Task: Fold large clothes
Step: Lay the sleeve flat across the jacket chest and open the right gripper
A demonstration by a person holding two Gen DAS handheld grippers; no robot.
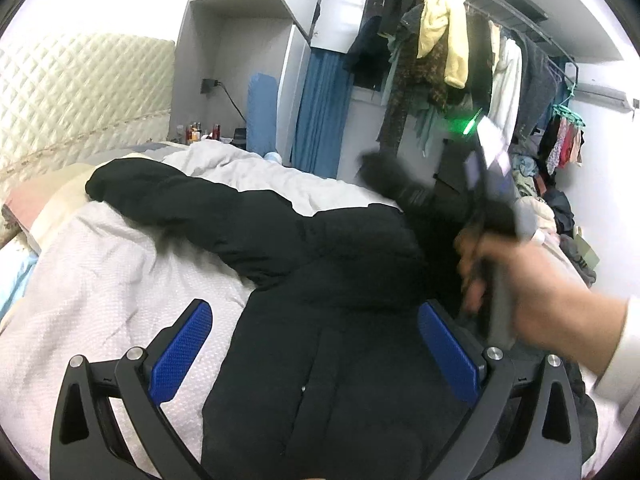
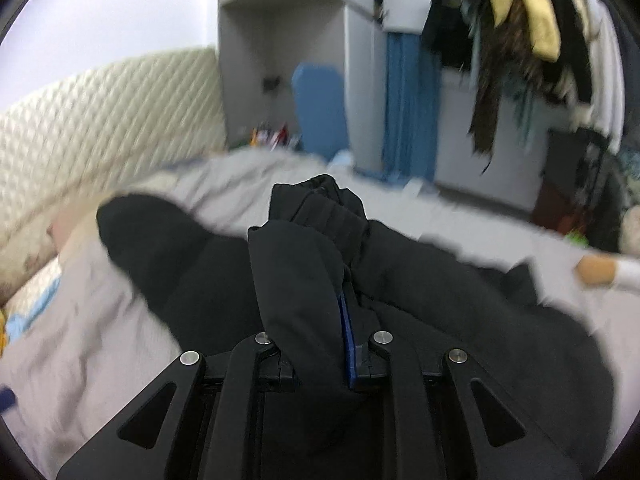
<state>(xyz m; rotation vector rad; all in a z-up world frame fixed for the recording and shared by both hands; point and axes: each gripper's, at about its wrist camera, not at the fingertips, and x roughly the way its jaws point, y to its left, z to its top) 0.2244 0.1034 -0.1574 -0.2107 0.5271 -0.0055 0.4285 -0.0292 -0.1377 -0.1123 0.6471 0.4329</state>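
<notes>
A large black padded jacket (image 1: 320, 288) lies spread on the bed, one sleeve (image 1: 168, 196) stretched to the far left. My left gripper (image 1: 316, 356) is open, its blue pads on either side of the jacket's front, above it. My right gripper (image 2: 320, 320) is shut on the jacket's other sleeve (image 2: 316, 232) and holds it lifted, cuff sticking up past the fingers. In the left wrist view the right gripper (image 1: 484, 200) shows blurred at the right, held by a hand, with the black sleeve cuff (image 1: 384, 172) raised over the jacket.
The bed has a pale grey quilt (image 1: 100, 280) and a quilted cream headboard (image 1: 80, 92). A wardrobe (image 1: 256, 60), a blue curtain (image 1: 320, 112) and a crowded clothes rail (image 1: 448, 48) stand behind. A heap of clothes (image 1: 560, 208) lies at the right.
</notes>
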